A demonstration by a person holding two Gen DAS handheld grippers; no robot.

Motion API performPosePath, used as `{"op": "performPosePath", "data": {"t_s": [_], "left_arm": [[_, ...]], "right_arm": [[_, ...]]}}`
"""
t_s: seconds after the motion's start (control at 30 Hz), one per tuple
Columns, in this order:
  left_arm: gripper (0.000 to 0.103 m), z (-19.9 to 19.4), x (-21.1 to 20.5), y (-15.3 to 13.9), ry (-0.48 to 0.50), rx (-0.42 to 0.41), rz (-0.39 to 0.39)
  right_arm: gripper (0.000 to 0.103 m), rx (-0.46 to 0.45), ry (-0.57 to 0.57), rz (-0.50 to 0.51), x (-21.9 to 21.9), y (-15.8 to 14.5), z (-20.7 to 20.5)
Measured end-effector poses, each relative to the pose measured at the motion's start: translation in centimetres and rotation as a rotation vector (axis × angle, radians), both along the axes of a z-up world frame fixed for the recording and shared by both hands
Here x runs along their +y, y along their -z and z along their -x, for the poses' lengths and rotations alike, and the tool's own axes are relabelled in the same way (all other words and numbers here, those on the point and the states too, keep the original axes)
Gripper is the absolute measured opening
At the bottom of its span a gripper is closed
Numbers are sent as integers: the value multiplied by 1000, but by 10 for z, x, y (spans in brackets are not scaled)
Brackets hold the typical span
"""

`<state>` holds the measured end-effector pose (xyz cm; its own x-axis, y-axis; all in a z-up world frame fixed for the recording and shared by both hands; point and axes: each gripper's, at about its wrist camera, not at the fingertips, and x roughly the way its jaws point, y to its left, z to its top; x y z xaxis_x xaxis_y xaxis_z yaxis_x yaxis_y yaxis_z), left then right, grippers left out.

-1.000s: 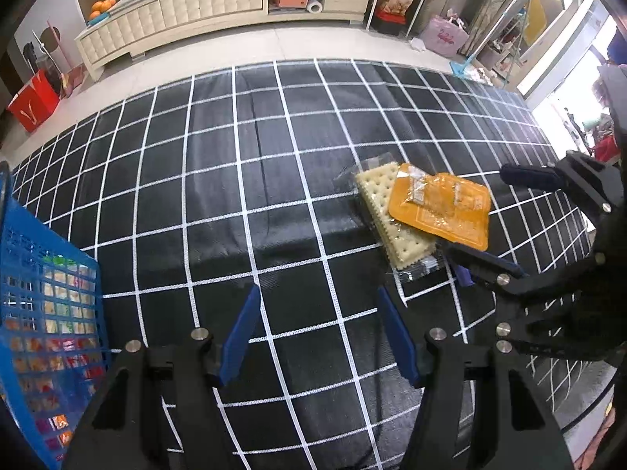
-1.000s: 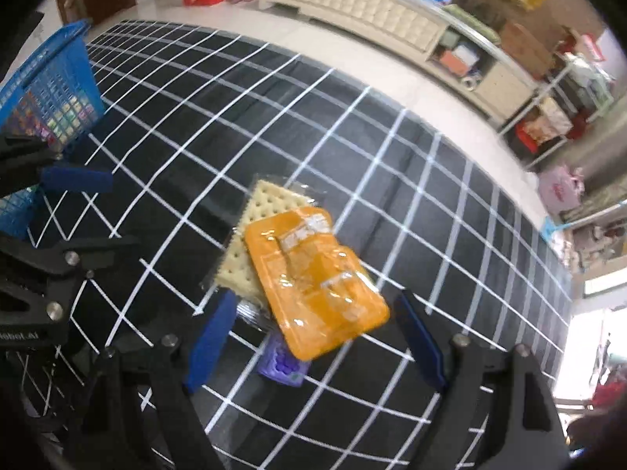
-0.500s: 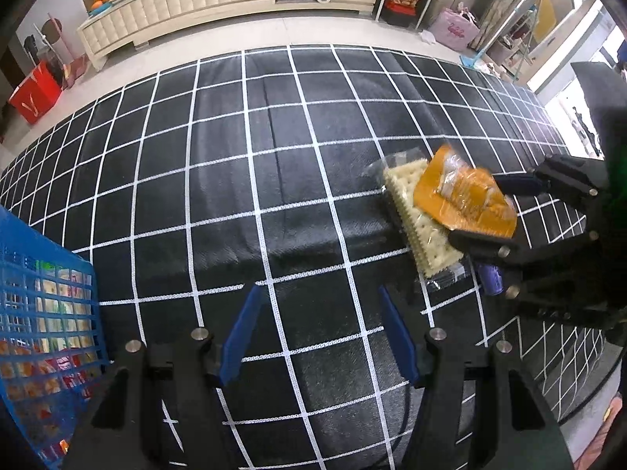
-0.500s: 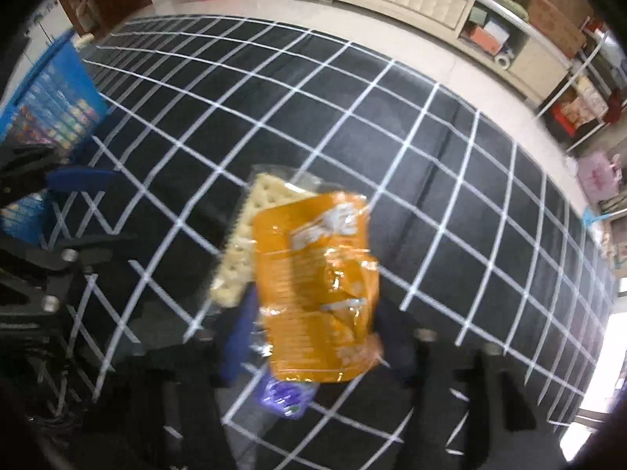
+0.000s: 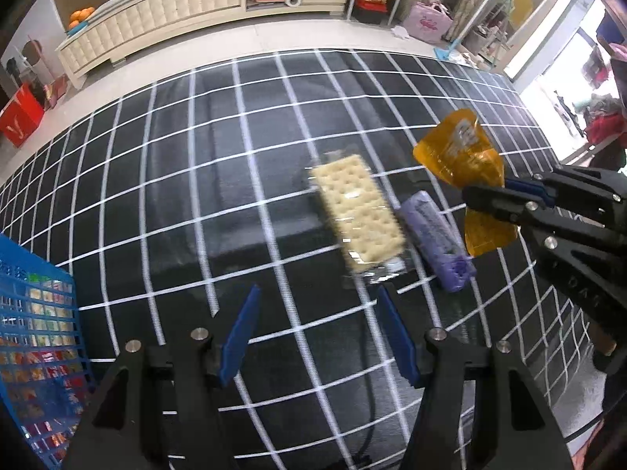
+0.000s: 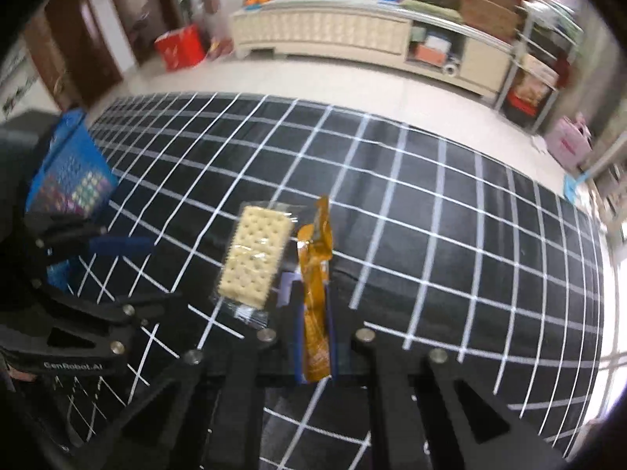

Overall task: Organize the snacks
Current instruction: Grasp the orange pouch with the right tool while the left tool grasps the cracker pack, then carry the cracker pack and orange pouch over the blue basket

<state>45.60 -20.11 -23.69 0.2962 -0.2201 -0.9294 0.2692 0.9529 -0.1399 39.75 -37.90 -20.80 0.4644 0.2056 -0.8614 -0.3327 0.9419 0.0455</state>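
Right gripper [image 6: 313,337] is clamping the orange packet [image 6: 315,274] at frame centre; left gripper [image 5: 317,337] is hovering, jaws apart.

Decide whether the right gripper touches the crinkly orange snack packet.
Touching: in the right wrist view, the right gripper has its jaws clamped on the crinkly orange snack packet.

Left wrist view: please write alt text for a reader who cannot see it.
The right claw holds an orange snack packet pinched above a black grid-patterned cloth. On the cloth lie a cracker pack and a purple packet side by side. The left claw is open and empty, a blue basket at far left.
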Motion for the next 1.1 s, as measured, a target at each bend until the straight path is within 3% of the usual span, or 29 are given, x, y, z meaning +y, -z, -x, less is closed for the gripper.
{"op": "performPosePath", "data": {"t_s": [0.2, 0.37, 0.5, 0.67, 0.77, 0.93, 1.07, 1.1], "left_arm": [[60, -16, -18, 7, 4, 7, -3], [60, -43, -29, 19, -67, 84, 74], [67, -65, -41, 32, -107, 93, 18], [68, -79, -40, 39, -147, 71, 54], [74, -84, -40, 41, -153, 66, 37], [74, -87, -45, 42, -180, 24, 3], [74, -75, -64, 48, -91, -18, -125], [74, -74, -66, 48, -93, -15, -123]], "right_arm": [[12, -21, 88, -13, -19, -2, 19], [13, -17, 134, 8, -22, 5, 29], [13, 17, 181, -55, -29, 11, 30], [13, 25, 176, -84, -28, 17, 34], [13, 27, 178, -88, -29, 18, 36], [13, 25, 186, -88, -30, 17, 35], [13, 33, 185, -101, -27, 23, 33], [13, 36, 190, -111, -27, 24, 32]]}}
